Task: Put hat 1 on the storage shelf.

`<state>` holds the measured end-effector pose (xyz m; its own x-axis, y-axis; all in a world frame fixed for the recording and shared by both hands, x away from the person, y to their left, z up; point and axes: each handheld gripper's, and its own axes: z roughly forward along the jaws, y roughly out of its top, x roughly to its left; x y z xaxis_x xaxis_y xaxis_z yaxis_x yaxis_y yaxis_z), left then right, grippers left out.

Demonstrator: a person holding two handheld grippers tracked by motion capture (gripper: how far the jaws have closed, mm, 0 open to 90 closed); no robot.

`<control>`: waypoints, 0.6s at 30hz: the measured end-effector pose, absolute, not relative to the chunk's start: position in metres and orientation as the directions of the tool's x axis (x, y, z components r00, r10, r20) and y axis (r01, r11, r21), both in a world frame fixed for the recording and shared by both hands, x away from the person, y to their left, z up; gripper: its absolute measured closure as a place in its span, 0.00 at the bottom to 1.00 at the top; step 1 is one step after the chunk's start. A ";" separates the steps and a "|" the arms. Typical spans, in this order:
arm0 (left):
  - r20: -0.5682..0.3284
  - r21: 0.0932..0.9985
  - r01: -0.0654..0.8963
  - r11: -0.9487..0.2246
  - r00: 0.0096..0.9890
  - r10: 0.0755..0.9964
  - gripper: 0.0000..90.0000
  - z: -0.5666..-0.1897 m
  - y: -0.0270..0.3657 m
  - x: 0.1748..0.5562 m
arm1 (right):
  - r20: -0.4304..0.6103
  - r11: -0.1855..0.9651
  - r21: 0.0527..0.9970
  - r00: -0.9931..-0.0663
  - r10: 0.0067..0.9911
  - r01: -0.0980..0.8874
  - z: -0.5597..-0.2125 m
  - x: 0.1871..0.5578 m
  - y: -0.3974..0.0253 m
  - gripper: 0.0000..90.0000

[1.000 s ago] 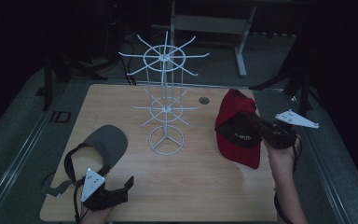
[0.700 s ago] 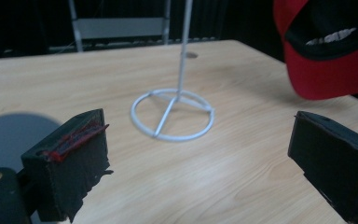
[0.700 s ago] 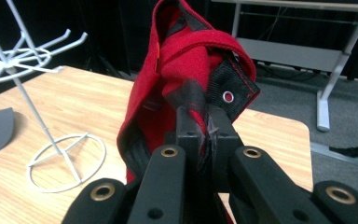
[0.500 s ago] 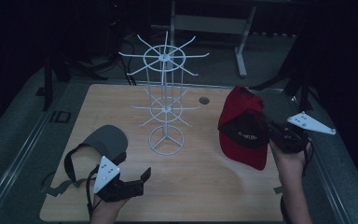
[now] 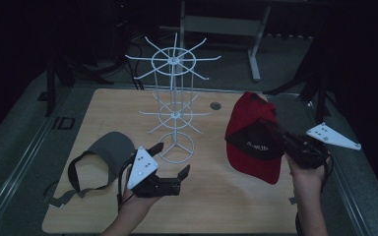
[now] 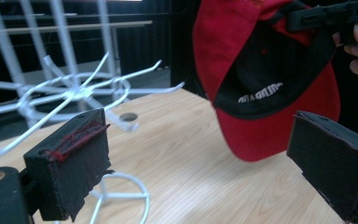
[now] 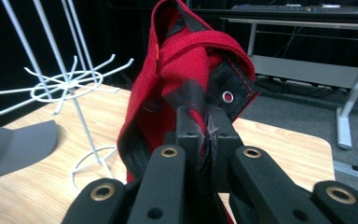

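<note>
A red cap (image 5: 251, 135) hangs in the air over the right of the table, and my right gripper (image 5: 271, 127) is shut on its back strap. In the right gripper view the jaws (image 7: 200, 122) pinch black and red fabric of the cap (image 7: 186, 56). My left gripper (image 5: 170, 160) is open and holds nothing, low over the table beside the base of a white wire rack (image 5: 175, 113). Between its fingers (image 6: 205, 163) I see the cap (image 6: 279, 130) farther off. A grey visor (image 5: 109, 150) lies flat at the left.
The wooden table (image 5: 216, 196) has a small round hole (image 5: 215, 105) behind the rack. The rack's hooks (image 6: 74, 88) stick out in all directions at two levels. A grey desk frame (image 5: 253, 34) stands beyond the table's far edge.
My left gripper has moved right and forward, from beside the visor to the rack's base. The right gripper has shifted slightly right, still holding the cap.
</note>
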<state>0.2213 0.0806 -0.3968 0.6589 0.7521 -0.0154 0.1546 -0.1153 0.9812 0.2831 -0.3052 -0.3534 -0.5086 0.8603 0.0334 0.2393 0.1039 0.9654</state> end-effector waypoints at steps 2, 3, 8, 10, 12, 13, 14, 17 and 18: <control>-0.008 0.983 0.142 -0.118 0.671 0.742 0.07 -0.392 0.072 0.225 | 0.034 0.103 0.966 -0.511 0.859 0.237 -0.352 0.281 -0.305 0.96; -0.009 0.982 0.142 -0.120 0.680 0.733 0.07 -0.390 0.068 0.227 | 0.035 0.102 0.966 -0.515 0.856 0.236 -0.351 0.280 -0.305 0.96; -0.002 0.979 0.147 -0.140 0.697 0.717 0.07 -0.383 0.044 0.238 | 0.039 0.097 0.968 -0.526 0.850 0.230 -0.349 0.274 -0.303 0.96; -0.007 0.977 0.156 -0.146 0.703 0.711 0.08 -0.381 0.035 0.243 | 0.036 0.100 0.969 -0.532 0.846 0.225 -0.347 0.271 -0.302 0.96; -0.002 0.976 0.154 -0.153 0.711 0.703 0.08 -0.379 0.025 0.247 | 0.036 0.099 0.970 -0.534 0.845 0.222 -0.346 0.269 -0.301 0.96; 0.005 0.976 0.151 -0.160 0.714 0.700 0.08 -0.378 0.021 0.248 | 0.034 0.101 0.970 -0.537 0.843 0.221 -0.346 0.268 -0.301 0.96; 0.011 0.975 0.146 -0.167 0.717 0.697 0.08 -0.377 0.016 0.250 | 0.034 0.101 0.970 -0.538 0.842 0.220 -0.346 0.267 -0.300 0.96; 0.030 0.973 0.137 -0.183 0.719 0.694 0.10 -0.372 0.005 0.258 | 0.037 0.101 0.971 -0.554 0.832 0.217 -0.345 0.264 -0.298 0.96; 0.028 0.973 0.138 -0.183 0.724 0.690 0.10 -0.370 0.002 0.261 | 0.037 0.101 0.971 -0.554 0.832 0.217 -0.345 0.264 -0.298 0.96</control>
